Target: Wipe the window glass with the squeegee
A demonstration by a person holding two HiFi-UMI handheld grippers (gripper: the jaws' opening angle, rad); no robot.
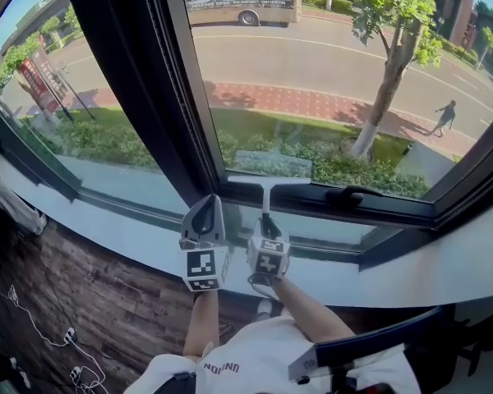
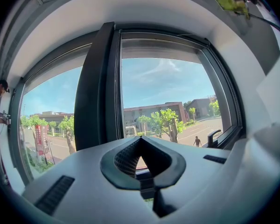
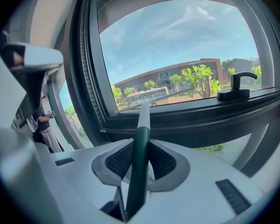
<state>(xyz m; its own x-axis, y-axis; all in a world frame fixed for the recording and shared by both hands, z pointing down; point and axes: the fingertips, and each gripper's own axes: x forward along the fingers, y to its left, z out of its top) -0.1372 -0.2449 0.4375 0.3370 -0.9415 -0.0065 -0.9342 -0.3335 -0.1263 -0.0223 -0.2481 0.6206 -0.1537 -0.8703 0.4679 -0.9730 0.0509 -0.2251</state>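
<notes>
The squeegee (image 1: pixel 266 185) has a pale T-shaped blade and a dark green handle (image 3: pixel 139 162). Its blade lies against the bottom of the right window glass (image 1: pixel 329 72), just above the dark lower frame. My right gripper (image 1: pixel 268 235) (image 3: pixel 141 161) is shut on the handle and holds it upright below the pane. My left gripper (image 1: pixel 205 220) (image 2: pixel 140 161) hangs close beside it on the left, in front of the white sill, jaws together with nothing between them. The left gripper view looks up at the same window.
A thick dark mullion (image 1: pixel 140 80) splits the right pane from the left one. A black window handle (image 1: pixel 353 194) (image 3: pixel 236 85) sticks out of the lower frame, right of the squeegee. The white sill (image 1: pixel 131 249) runs below. A person (image 3: pixel 43 120) stands at far left. Cables (image 1: pixel 33 327) lie on the floor.
</notes>
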